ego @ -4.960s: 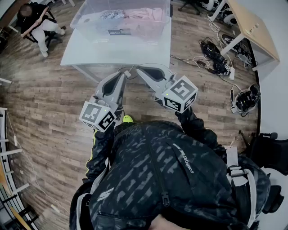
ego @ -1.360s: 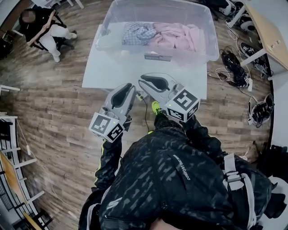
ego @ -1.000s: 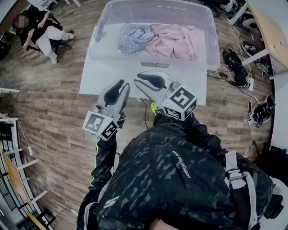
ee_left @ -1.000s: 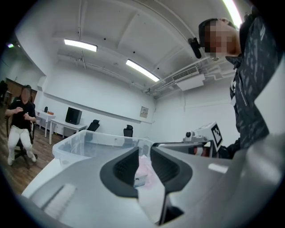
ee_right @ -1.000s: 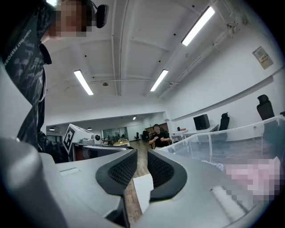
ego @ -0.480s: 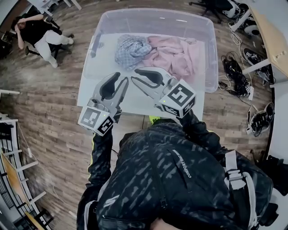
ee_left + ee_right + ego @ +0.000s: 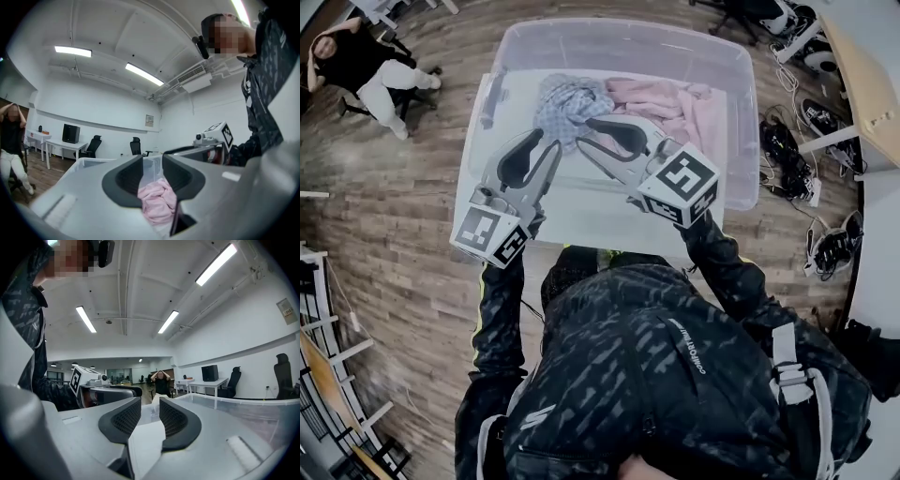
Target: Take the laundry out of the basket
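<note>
Nothing is coming out yet: the pink garment [image 7: 680,101] and the checked garment [image 7: 565,97] are lying in the basket [image 7: 619,25] on the table [image 7: 581,217], while the left gripper [image 7: 547,150] and the right gripper [image 7: 584,134] are hovering over its near side, their jaws just opening to a narrow, empty gap.

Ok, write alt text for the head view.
From above, a person holds the left gripper and right gripper toward a clear bin holding pink cloth and checked cloth. Both jaws have just been opening, nothing between them.
</note>
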### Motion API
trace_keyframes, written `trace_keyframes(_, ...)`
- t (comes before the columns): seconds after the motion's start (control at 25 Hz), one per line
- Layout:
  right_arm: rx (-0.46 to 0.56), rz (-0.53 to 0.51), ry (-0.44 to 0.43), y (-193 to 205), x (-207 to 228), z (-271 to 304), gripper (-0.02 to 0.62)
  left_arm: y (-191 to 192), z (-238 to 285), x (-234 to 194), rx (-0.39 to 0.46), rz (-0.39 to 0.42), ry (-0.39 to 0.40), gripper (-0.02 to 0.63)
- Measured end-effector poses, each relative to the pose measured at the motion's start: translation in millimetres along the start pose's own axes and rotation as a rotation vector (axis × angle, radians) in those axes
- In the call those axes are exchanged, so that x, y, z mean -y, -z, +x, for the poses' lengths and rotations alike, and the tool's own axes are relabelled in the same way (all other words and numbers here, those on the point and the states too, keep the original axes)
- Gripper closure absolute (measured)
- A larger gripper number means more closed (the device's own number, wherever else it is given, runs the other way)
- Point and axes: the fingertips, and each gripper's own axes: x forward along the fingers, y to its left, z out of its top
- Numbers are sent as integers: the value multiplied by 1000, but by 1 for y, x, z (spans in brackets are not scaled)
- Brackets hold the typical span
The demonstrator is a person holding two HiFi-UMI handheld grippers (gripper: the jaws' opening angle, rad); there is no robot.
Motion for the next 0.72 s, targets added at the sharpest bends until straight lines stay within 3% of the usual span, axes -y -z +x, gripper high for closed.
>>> trace_keyframes(0.16,-43,-48,31,-7,18,29,463,1,12,-33,9,10,23,479)
trace_keyframes(0.32,-105,-80,55,2,27,52,446,19,24,-54,-36,57,61,480)
trace_keyframes(0.48,-173,-96,61,18,36,72,437,36,30,-72,-69,71,92,594)
trace_keyframes(0.72,-263,-86,59,44,53,101,422,39,42,-100,-93,39,95,595)
